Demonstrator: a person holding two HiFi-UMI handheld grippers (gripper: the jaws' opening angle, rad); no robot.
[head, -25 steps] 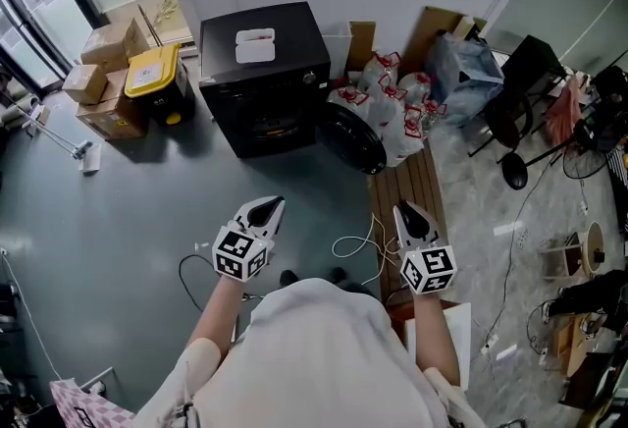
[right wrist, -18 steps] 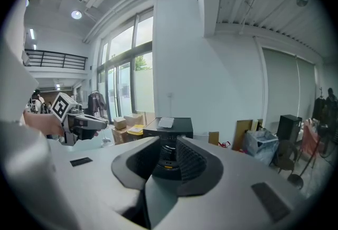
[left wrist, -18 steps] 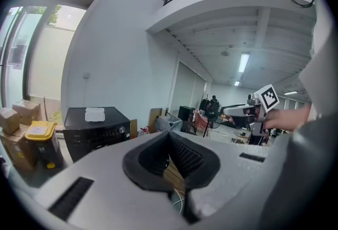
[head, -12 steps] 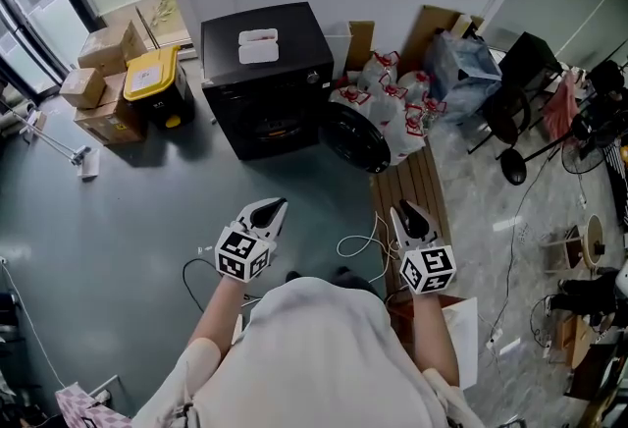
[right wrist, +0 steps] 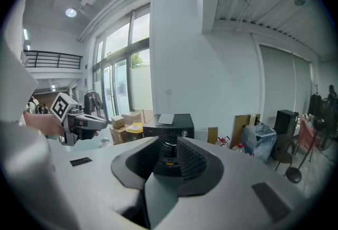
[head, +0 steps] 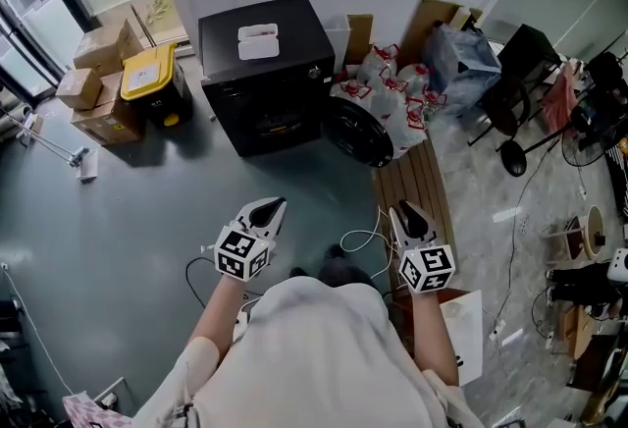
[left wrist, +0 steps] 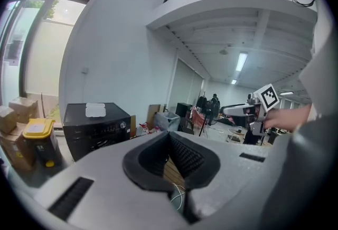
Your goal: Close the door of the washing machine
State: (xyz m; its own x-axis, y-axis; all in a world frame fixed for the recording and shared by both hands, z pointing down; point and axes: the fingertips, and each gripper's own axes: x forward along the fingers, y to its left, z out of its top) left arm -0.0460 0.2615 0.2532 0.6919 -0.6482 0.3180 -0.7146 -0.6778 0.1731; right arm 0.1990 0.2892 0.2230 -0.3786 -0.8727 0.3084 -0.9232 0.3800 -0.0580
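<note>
The black washing machine (head: 263, 73) stands against the back wall, with a white tray on its top. Its round door (head: 359, 132) hangs open at its right side. Both grippers are held out in front of the person, well short of the machine. My left gripper (head: 267, 209) has its fingertips together with nothing in them. The jaws of my right gripper (head: 406, 213) are opening, with nothing between them. In the right gripper view the machine (right wrist: 169, 119) shows far off, through the gap between the jaws of my right gripper (right wrist: 168, 144).
Red-and-white bags (head: 397, 102) are piled right of the door. A yellow-lidded bin (head: 155, 80) and cardboard boxes (head: 96, 82) stand left of the machine. White cable (head: 363, 241) lies on the floor by a wooden pallet (head: 414, 183). A chair and stands (head: 515, 112) crowd the right.
The person has shifted slightly, so the machine sits a touch higher in the head view. Both grippers stay at about the same spots in the picture.
</note>
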